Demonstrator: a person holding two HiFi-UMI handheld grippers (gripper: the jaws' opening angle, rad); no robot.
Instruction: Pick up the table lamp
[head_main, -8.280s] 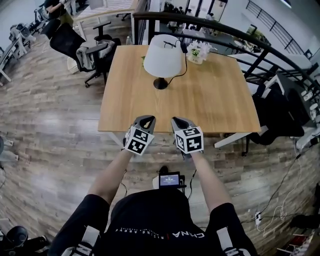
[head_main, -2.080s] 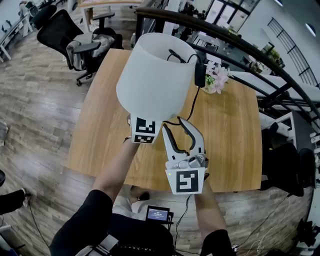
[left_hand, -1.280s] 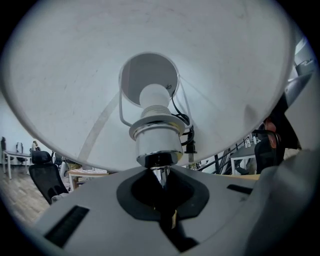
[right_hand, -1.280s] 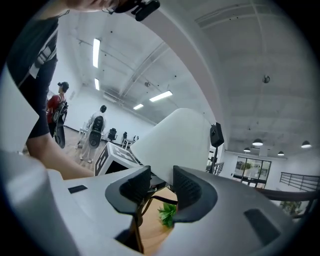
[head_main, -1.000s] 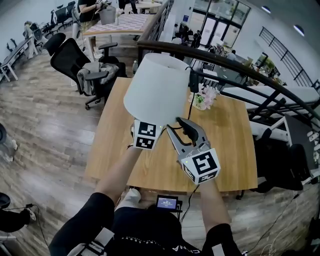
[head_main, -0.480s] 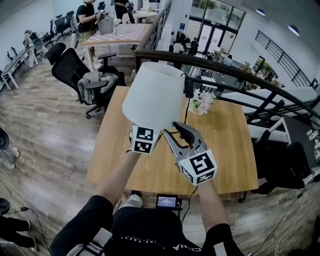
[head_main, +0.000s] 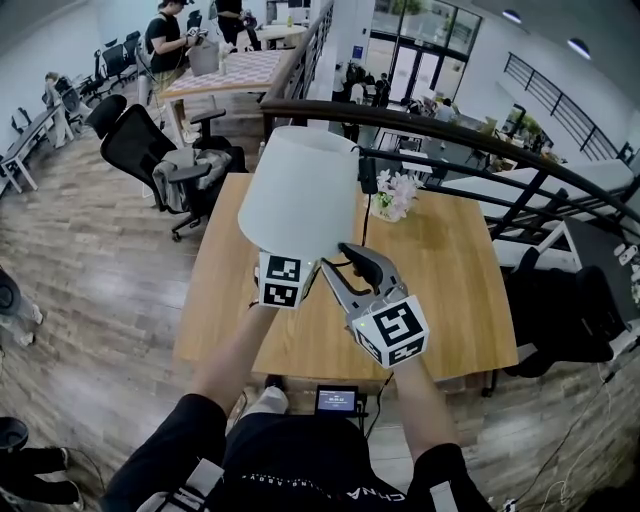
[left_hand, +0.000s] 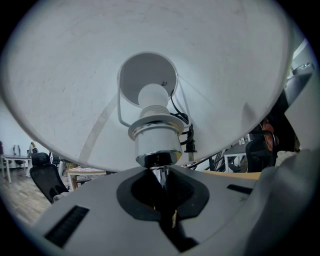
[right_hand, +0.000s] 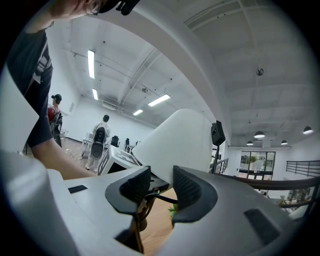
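Left gripper view: left tongs (left_hand: 161, 197) apparently clamp lamp stem (left_hand: 160, 175).

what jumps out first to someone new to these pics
The big white lampshade, held up over the wooden table in the middle of the head view. From below, the left gripper is clamped on the lamp's chrome stem, while the right gripper stands open beside the shade.

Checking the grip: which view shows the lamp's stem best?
Left gripper view: the stem sits pinched between the left gripper's jaws. Head view: the shade hides it. Right gripper view: shade only.
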